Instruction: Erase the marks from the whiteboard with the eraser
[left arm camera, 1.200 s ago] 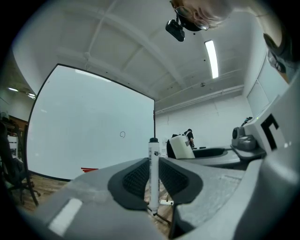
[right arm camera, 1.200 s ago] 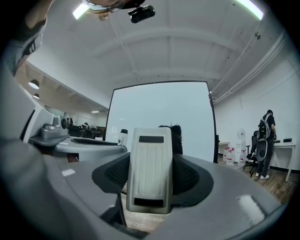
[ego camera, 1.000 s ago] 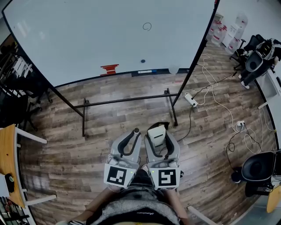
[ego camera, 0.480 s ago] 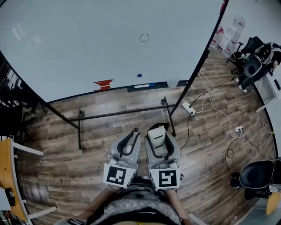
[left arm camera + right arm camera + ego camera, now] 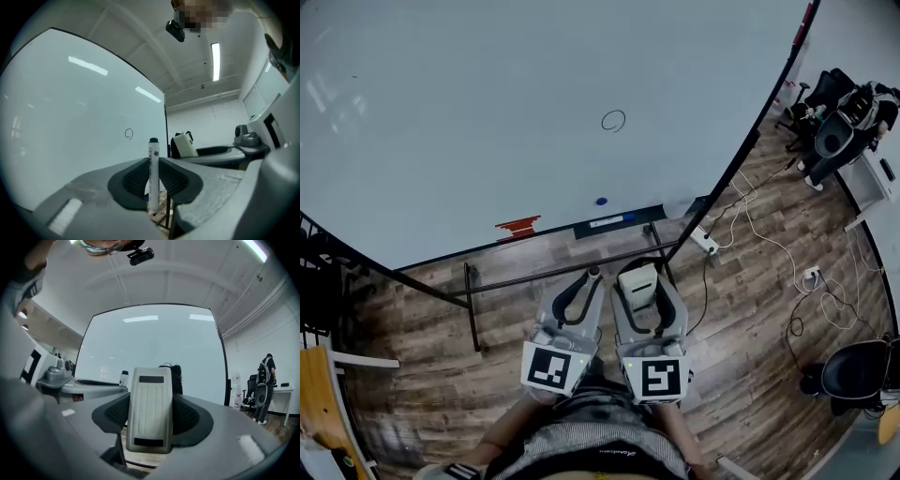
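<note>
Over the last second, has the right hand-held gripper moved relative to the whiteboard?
Yes. The right hand-held gripper, holding the eraser, has come forward toward the whiteboard: the floor gap to its stand's crossbar has shrunk.

**Grippers held side by side, both clamped**

The left gripper and right gripper are held just beside each other, close to the body, with the jaws pointed far. An upright marker is pinched between the left jaws. An eraser is gripped between the right jaws. The left forearm is angled in from the near left.
</note>
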The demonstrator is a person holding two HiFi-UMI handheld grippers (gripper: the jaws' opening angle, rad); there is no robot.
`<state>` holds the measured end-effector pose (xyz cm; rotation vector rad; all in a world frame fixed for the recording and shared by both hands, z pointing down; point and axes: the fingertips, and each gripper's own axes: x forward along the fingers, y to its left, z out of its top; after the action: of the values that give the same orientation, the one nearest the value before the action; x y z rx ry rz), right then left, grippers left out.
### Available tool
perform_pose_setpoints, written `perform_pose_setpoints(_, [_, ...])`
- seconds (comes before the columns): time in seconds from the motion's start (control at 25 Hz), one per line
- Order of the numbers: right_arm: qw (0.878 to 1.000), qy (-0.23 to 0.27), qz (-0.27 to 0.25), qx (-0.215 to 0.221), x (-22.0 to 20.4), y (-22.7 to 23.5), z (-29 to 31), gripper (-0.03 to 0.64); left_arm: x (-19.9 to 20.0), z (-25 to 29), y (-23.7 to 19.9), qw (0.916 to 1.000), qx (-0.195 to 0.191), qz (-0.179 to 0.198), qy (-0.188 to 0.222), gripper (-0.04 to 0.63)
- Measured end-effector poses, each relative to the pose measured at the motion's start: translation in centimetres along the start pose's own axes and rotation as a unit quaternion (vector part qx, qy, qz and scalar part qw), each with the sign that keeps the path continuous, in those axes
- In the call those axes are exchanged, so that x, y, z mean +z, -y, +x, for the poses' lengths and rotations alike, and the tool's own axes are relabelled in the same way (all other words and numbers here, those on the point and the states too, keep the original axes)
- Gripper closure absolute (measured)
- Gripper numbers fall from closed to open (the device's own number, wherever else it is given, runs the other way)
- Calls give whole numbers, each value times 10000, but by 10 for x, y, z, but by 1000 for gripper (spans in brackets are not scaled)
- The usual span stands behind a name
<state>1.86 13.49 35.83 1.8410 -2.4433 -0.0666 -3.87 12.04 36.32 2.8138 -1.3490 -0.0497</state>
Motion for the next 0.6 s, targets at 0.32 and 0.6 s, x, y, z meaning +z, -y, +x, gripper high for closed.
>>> perform_pose_setpoints(0.32, [9999, -10, -110, -99, 6, -16, 49, 365, 4, 16, -47, 9998, -54, -101, 163, 526])
perform_pose_setpoints(0.6, [9999, -52, -59, -123, 6, -16, 75, 365, 5, 24, -71, 9999, -17, -38, 149, 526])
